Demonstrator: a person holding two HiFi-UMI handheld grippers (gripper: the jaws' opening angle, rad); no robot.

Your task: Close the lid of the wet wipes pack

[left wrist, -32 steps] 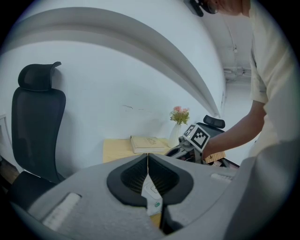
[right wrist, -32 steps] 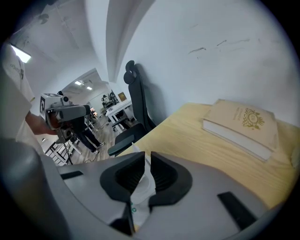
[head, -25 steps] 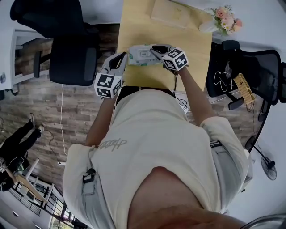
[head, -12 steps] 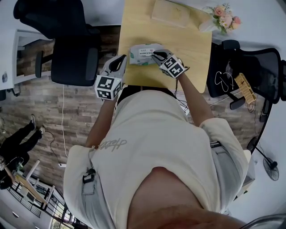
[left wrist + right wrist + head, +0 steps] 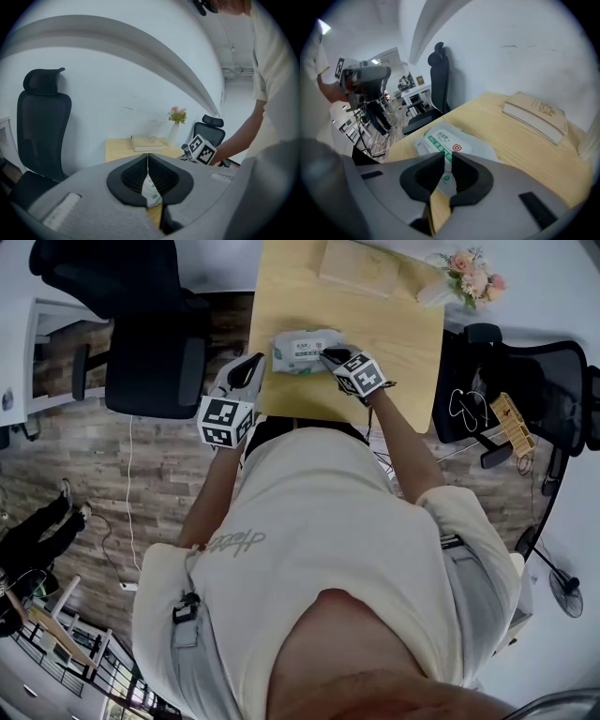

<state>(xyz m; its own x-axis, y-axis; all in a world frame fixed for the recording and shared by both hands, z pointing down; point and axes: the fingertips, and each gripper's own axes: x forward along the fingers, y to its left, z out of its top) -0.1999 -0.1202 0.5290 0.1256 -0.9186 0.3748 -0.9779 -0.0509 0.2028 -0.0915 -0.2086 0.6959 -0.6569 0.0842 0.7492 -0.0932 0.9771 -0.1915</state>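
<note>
The wet wipes pack [image 5: 302, 350] lies flat on the wooden table [image 5: 398, 329], near its front left corner. In the right gripper view the pack [image 5: 449, 140] shows a white and green label, and its lid looks flat. My right gripper [image 5: 327, 354] is shut, tips over the pack's right end, nothing between them. My left gripper [image 5: 251, 364] is shut too and hangs off the table's left edge, just short of the pack. Through its jaws a strip of the pack [image 5: 152, 191] shows, with the right gripper's marker cube [image 5: 202, 149] beyond.
A closed book [image 5: 359, 266] lies at the table's far edge and a vase of flowers [image 5: 473, 279] stands at the far right corner. Black office chairs stand on the left [image 5: 150, 343] and on the right [image 5: 525, 381]. A person [image 5: 33, 531] stands on the wood floor at far left.
The right gripper has drawn back a little toward the pack's right end and tilted lower. The pack has shifted slightly away. The left gripper has hardly moved.
</note>
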